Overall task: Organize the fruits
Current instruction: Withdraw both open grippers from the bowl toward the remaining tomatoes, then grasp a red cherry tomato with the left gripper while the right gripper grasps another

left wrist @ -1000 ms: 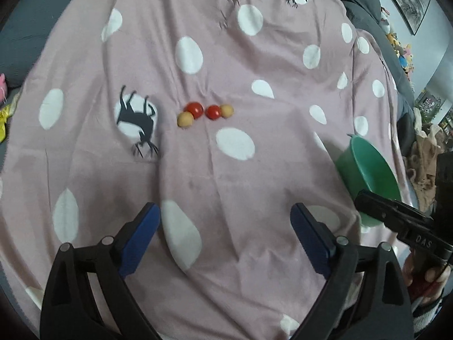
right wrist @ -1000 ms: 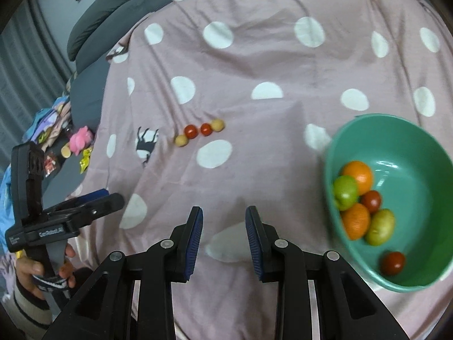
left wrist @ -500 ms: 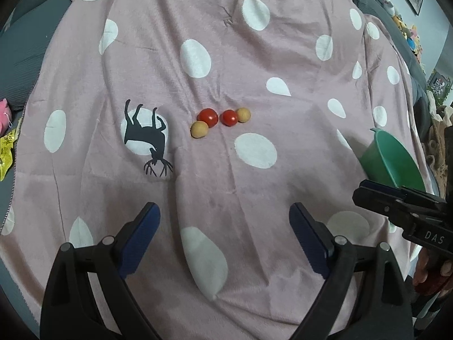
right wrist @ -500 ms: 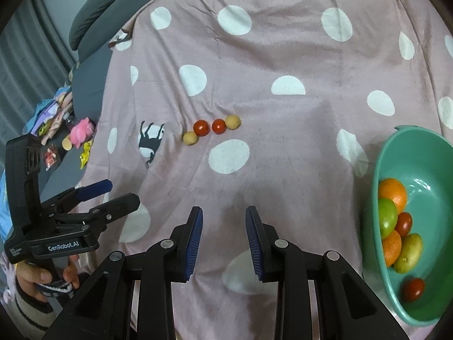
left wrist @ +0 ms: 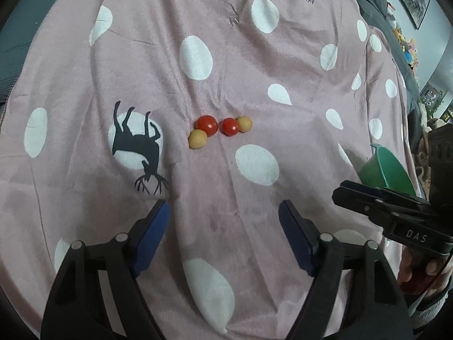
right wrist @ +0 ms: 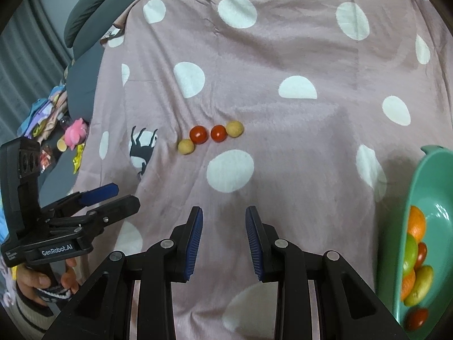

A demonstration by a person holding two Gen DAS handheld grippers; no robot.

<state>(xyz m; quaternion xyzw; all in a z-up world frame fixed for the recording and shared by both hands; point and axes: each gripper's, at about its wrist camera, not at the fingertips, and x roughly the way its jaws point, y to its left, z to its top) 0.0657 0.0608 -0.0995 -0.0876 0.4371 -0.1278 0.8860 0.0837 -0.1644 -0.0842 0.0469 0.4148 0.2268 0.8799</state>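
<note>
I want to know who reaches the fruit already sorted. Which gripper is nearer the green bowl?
Right. The right gripper hovers open just beside the green bowl, which lies to its right. The left gripper, also open, is farther left, beyond the right one.

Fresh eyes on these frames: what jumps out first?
A short row of four small fruits, two red between two yellow, lies mid-blanket on the pink polka-dot blanket, ahead of both grippers. At the right edge sits a green bowl already holding oranges, a green fruit and red ones. The left gripper has its jaws spread wide; the right gripper has its jaws narrower, both empty.
</note>
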